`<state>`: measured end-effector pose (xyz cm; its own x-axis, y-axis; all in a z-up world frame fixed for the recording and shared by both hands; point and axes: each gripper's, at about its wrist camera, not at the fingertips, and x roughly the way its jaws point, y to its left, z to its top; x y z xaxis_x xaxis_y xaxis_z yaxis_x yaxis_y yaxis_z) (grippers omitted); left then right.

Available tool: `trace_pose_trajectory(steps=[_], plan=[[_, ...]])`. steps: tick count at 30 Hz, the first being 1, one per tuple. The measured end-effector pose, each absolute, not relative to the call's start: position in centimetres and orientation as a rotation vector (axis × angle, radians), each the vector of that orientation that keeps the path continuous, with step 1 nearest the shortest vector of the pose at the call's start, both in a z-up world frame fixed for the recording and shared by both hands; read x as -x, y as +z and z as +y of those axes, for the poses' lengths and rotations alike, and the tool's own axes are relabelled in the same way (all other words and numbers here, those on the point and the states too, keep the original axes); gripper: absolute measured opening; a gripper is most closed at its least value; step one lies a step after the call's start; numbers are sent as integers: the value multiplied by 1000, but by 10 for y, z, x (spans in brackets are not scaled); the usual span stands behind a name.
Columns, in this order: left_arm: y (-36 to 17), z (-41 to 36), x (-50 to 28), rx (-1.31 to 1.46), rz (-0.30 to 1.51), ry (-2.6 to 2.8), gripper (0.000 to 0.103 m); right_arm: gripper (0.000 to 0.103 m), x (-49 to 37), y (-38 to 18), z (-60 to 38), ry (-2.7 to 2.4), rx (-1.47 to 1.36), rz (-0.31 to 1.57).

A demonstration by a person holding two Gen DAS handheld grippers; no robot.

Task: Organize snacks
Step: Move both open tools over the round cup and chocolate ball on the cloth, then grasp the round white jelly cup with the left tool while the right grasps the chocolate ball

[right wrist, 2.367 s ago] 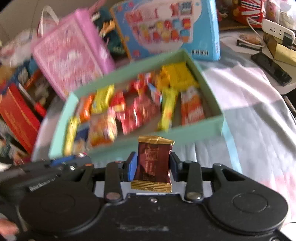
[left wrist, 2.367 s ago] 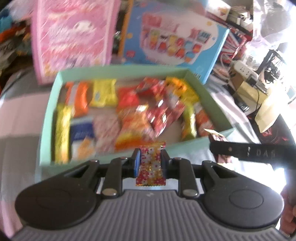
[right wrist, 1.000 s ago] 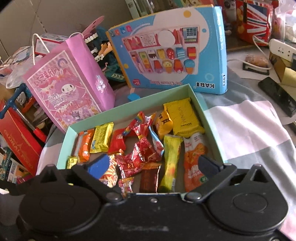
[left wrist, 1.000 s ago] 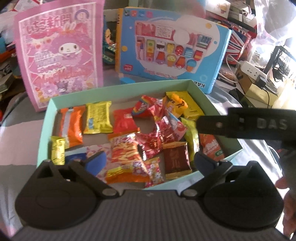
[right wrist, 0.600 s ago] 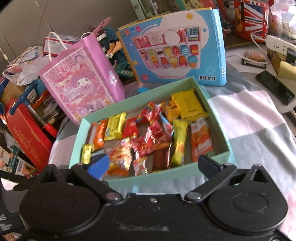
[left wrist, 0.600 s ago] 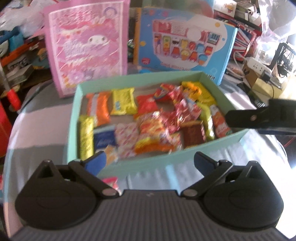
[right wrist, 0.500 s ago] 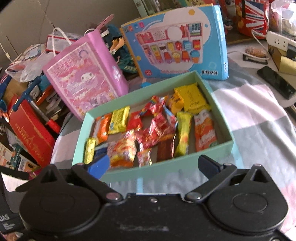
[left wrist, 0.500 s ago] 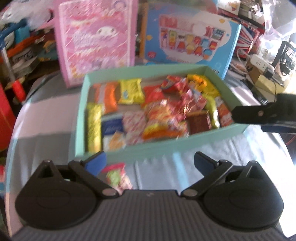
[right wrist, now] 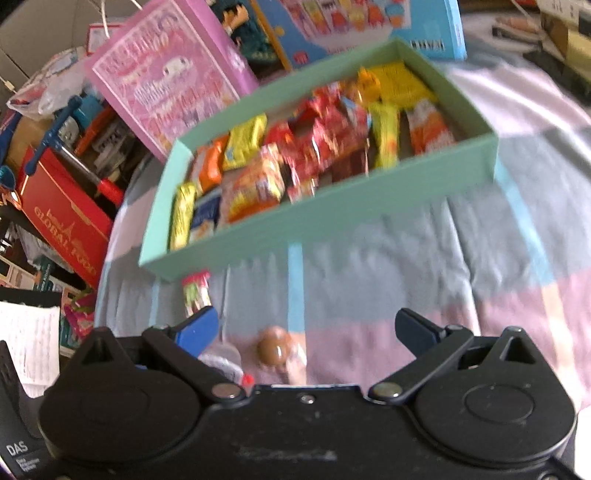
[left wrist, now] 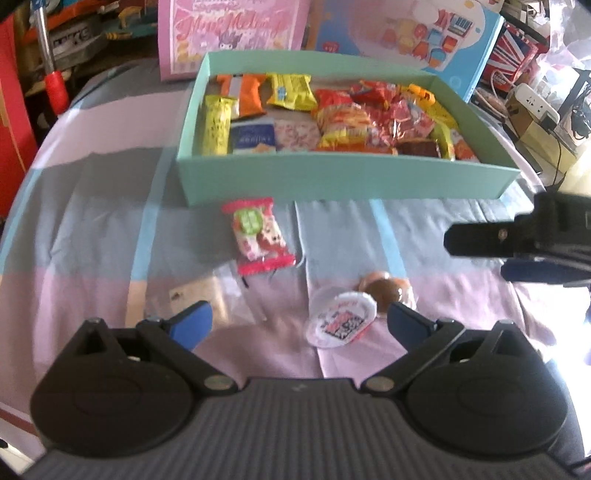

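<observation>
A mint green box (left wrist: 332, 173) (right wrist: 332, 214) holds several snack packets. On the cloth in front of it lie a red and white candy packet (left wrist: 258, 236) (right wrist: 195, 295), a round white-lidded cup (left wrist: 341, 325), a clear wrapper with brown round sweets (left wrist: 384, 288) (right wrist: 275, 349) and a clear flat packet (left wrist: 195, 295). My left gripper (left wrist: 299, 325) is open and empty, low over the cup. My right gripper (right wrist: 306, 332) is open and empty above the brown sweets; it also shows at the right edge of the left wrist view (left wrist: 517, 236).
A pink gift bag (left wrist: 232, 33) (right wrist: 166, 77) and a blue toy box (left wrist: 406, 37) (right wrist: 354, 22) stand behind the green box. A red carton (right wrist: 59, 218) and clutter lie to the left. A power strip (left wrist: 535, 103) and cables sit at the right.
Both grippers let go of their packets into the box, opened, then pulled back and down from the box toward the loose snacks on the cloth.
</observation>
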<state>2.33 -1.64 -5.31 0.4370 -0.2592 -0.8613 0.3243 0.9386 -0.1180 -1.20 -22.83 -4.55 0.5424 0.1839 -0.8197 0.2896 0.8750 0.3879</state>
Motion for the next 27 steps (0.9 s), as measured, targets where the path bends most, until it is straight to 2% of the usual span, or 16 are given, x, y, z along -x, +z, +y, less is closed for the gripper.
trace_pose_trajectory(steps=[11, 16, 20, 24, 27], plan=[[-61, -28, -10, -118, 999, -362, 97, 103, 18, -66, -232, -85, -561, 1049], [-56, -23, -5, -87, 955, -373, 91, 103, 17, -65, -233, -91, -570, 1041], [-54, -14, 4, -67, 909, -392, 74, 103, 19, -65, -232, -99, -569, 1025], [-52, -7, 10, -43, 885, -410, 74, 102, 18, -63, -229, -99, -540, 1000], [-56, -13, 7, -65, 902, -417, 74, 96, 14, -66, -227, -90, -527, 1008]])
